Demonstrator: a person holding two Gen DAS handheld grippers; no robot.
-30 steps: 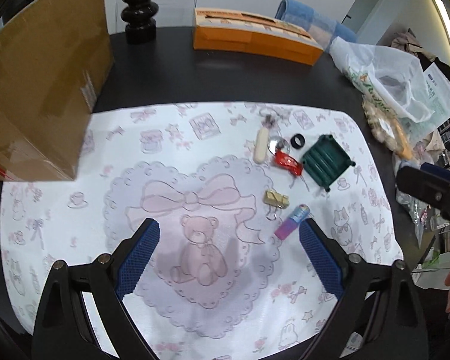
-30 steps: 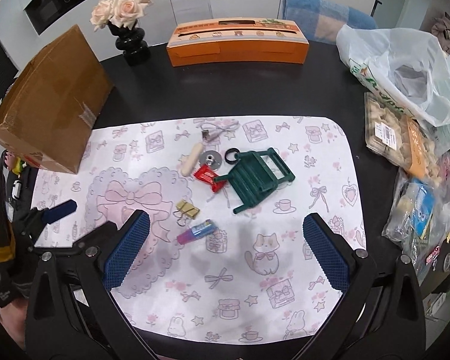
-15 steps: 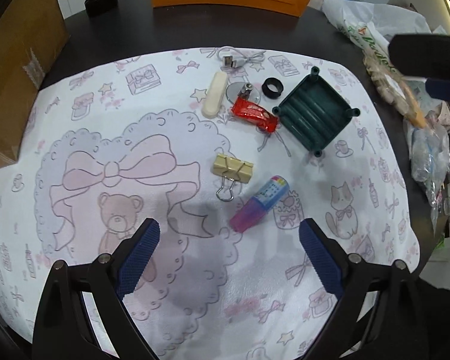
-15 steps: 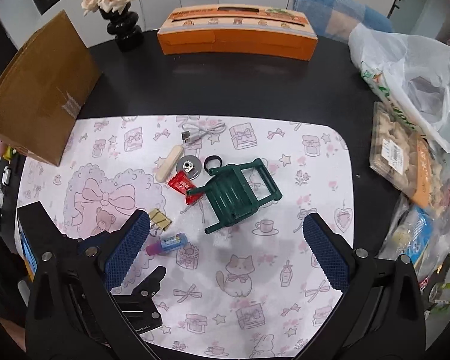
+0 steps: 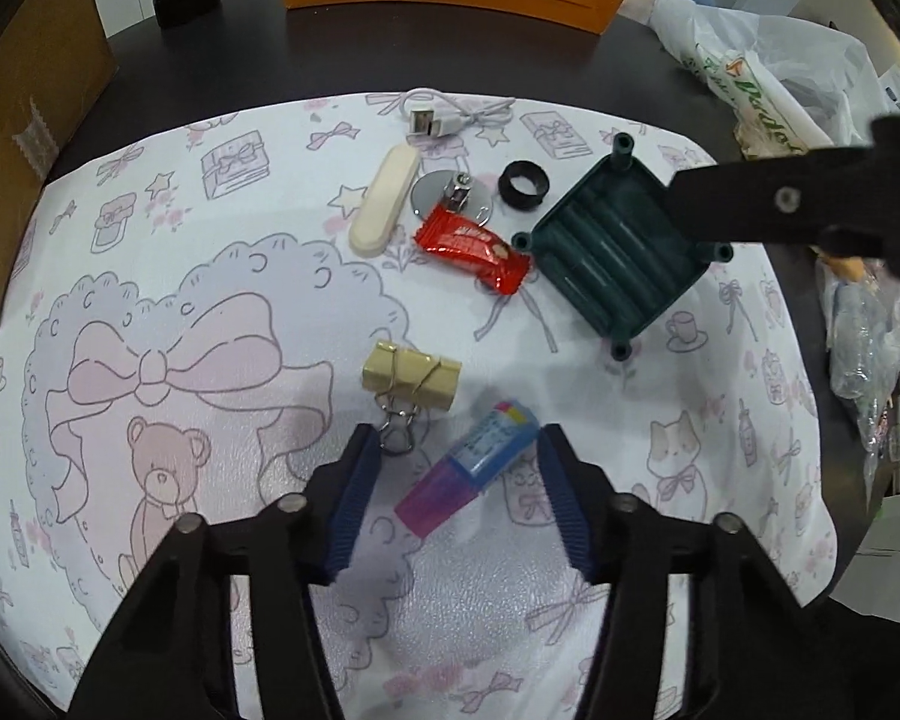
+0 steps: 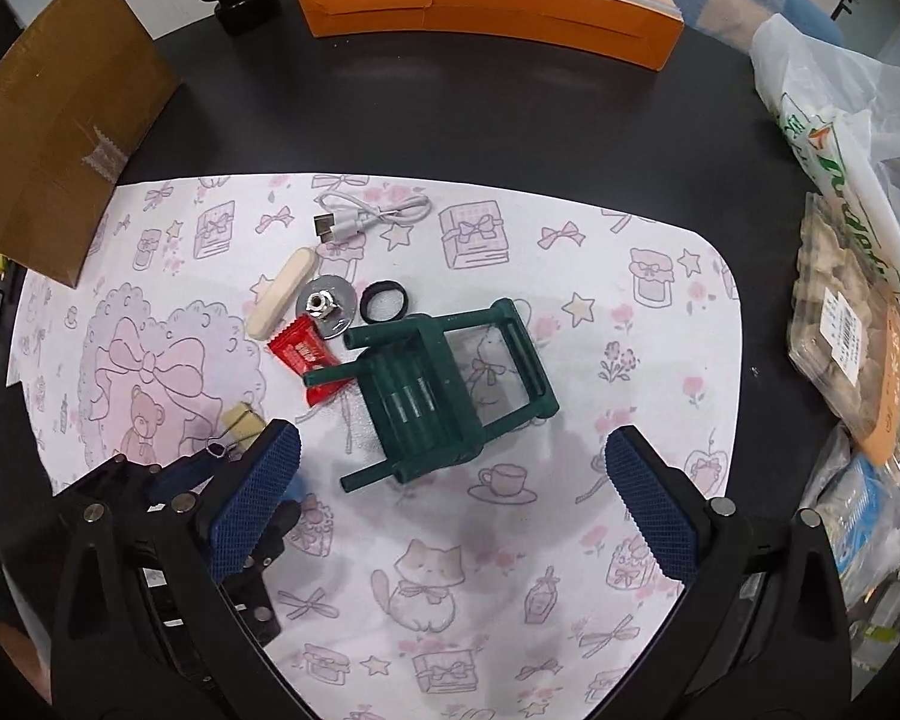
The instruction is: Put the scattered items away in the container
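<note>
Narrowing since a moment ago, the left gripper (image 5: pixel 453 480) is bracketing the small blue-and-pink plastic tube (image 5: pixel 468 468), fingers not yet touching it. Right gripper (image 6: pixel 450 498) is hanging wide open; closing, then carrying to the container, looks next.

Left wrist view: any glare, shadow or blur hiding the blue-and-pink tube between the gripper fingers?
Left wrist: blue-and-pink tube sharp, no glare; soft shadow on the mat under the left gripper; fisheye bends the edges. Right wrist: tube mostly hidden behind a blue finger.
</note>
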